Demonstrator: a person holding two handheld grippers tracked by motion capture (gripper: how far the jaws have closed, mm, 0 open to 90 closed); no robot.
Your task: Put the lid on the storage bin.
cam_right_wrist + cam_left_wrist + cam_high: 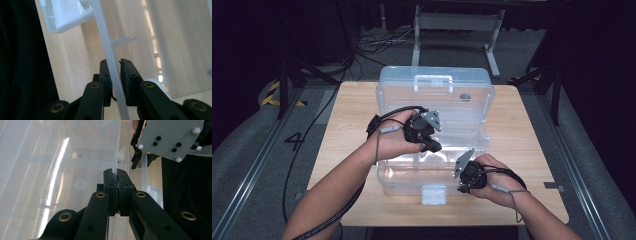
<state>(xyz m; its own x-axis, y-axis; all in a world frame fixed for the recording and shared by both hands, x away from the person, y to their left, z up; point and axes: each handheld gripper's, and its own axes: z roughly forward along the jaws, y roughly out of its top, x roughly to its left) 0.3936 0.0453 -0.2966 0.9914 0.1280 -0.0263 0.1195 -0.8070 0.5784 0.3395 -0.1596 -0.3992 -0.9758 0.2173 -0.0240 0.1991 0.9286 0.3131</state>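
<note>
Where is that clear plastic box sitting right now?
In the high view the clear plastic box sits open at the middle of the wooden table, lid leaning back. The left gripper pinches its rear wall and the right gripper its front rim.

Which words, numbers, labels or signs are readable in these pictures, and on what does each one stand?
"4": a dark numeral on the grey floor, left of the wooden table.
Yellow and black hazard stripes, a marking without letters, on the floor farther back at the left.
The clear plastic box, its white latch and the grey plates on the left tool and the right tool carry no readable text.
</note>
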